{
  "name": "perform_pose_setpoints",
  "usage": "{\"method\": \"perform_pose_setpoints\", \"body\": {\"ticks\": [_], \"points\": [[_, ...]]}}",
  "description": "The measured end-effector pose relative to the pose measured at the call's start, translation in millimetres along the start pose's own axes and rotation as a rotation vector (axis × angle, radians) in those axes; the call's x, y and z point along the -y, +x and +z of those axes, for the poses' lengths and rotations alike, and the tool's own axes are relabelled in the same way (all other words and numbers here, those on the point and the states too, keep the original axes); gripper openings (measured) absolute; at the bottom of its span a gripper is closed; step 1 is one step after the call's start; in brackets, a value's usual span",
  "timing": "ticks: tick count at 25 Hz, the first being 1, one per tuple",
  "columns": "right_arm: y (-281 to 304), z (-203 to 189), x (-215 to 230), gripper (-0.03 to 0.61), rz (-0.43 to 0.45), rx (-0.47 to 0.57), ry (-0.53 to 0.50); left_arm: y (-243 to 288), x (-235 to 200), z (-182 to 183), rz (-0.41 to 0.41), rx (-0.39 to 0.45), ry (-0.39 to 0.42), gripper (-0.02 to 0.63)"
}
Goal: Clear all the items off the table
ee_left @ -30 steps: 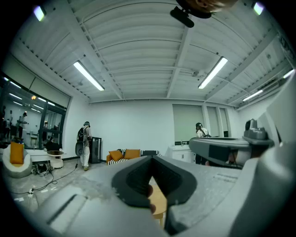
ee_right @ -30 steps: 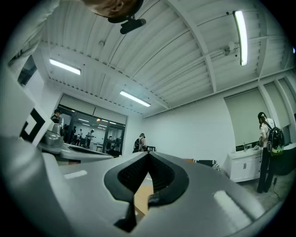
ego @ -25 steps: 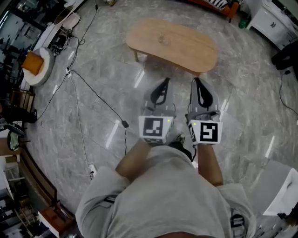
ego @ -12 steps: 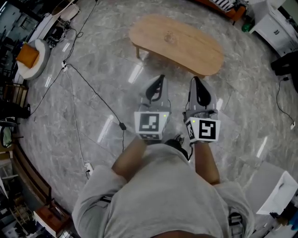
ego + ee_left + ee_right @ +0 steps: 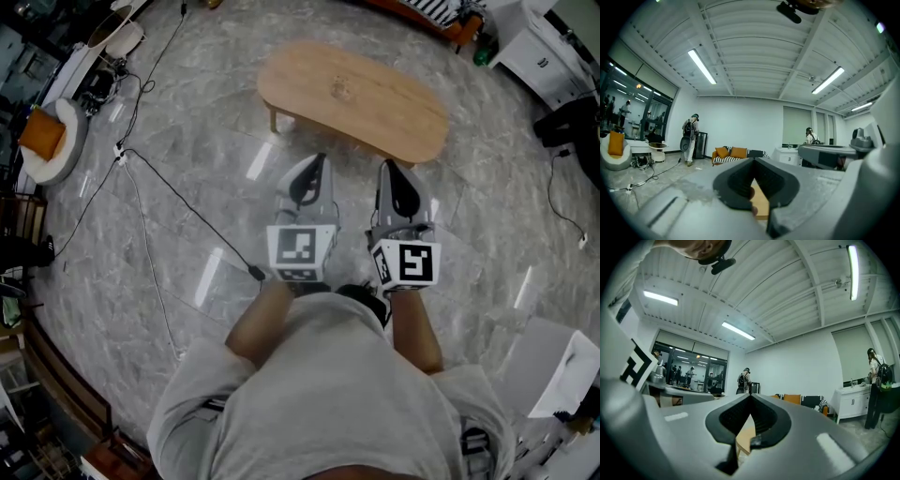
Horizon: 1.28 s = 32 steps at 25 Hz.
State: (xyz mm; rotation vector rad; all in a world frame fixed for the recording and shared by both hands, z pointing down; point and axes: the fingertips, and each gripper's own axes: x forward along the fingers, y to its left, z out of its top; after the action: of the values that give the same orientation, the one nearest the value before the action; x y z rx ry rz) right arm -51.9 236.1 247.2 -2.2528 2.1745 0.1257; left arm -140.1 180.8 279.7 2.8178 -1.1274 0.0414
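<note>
1. A long, oval, light brown wooden table point(image 5: 352, 98) stands on the shiny grey stone floor point(image 5: 141, 272). Its top shows bare wood.
2. A person in a grey shirt point(image 5: 328, 394) stands near the table's long side and faces it.
3. The left gripper point(image 5: 319, 161) is held out toward the table, near its front edge and not touching it. In the left gripper view its two jaws meet at the tips point(image 5: 753, 160), pressed together with nothing between them.
4. The right gripper point(image 5: 386, 165) is just beside the left one and also points at the table. Its jaws are closed tip to tip too point(image 5: 750, 395), with nothing in them.
5. Each gripper has a cube with black and white squares point(image 5: 300, 248) at its back end, on the side away from the table.
6. A thin black cable point(image 5: 187, 192) runs over the floor to the left of the table.
7. Far left of the table, an orange cushion point(image 5: 42, 136) sits on a round white seat.
8. A white cabinet point(image 5: 539, 52) stands to the right of the table, well apart from it.
</note>
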Motion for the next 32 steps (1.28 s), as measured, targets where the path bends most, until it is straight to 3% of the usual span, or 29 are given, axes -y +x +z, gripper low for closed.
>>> {"method": "perform_pose_setpoints", "body": {"ticks": [8,18,27,32], "points": [[31,-7,-9,0.006,-0.023,-0.046,-0.014,16,-35,-3,-0.015,-0.024,-0.033,0.020],[76,-23,16,0.006,-0.035,-0.055,0.000,61,-57,-17,-0.008,-0.063,-0.035,0.021],[175,-48,72,0.006,0.032,-0.089,0.054,164,-82,-11,0.030,-0.092,-0.005,0.020],[227,-59,100,0.006,0.033,-0.095,0.116,218,-99,-16,0.029,-0.176,0.051,0.020]]}}
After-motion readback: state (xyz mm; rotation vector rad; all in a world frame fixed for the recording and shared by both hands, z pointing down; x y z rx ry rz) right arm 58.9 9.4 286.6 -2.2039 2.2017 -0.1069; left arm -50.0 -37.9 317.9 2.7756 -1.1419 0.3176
